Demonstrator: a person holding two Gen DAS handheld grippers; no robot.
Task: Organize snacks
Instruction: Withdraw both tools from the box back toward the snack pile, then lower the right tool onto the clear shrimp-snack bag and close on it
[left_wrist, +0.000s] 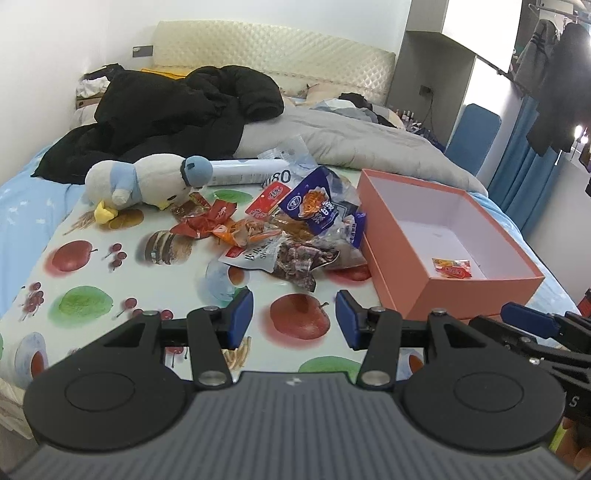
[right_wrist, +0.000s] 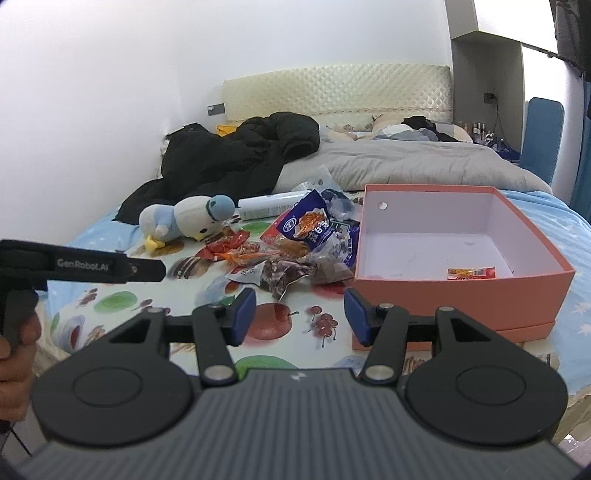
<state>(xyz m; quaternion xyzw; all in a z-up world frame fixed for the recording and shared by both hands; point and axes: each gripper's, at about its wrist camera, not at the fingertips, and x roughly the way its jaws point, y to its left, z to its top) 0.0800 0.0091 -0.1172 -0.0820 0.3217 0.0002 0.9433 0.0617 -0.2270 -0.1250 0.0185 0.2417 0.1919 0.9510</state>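
Two spread, empty claws, left (left_wrist: 294, 319) and right (right_wrist: 300, 317); snack pile (left_wrist: 280, 229) labels unreadable.

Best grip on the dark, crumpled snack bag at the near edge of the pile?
Pinch the dark snack bag at its pointed near corner, coming from the front with the open left gripper. That corner juts clear of the other packets, probably lifting cleanly.

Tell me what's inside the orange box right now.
The orange box holds one small red-and-yellow snack packet near its front wall; otherwise bare white floor. The strip right behind that front wall is hidden.
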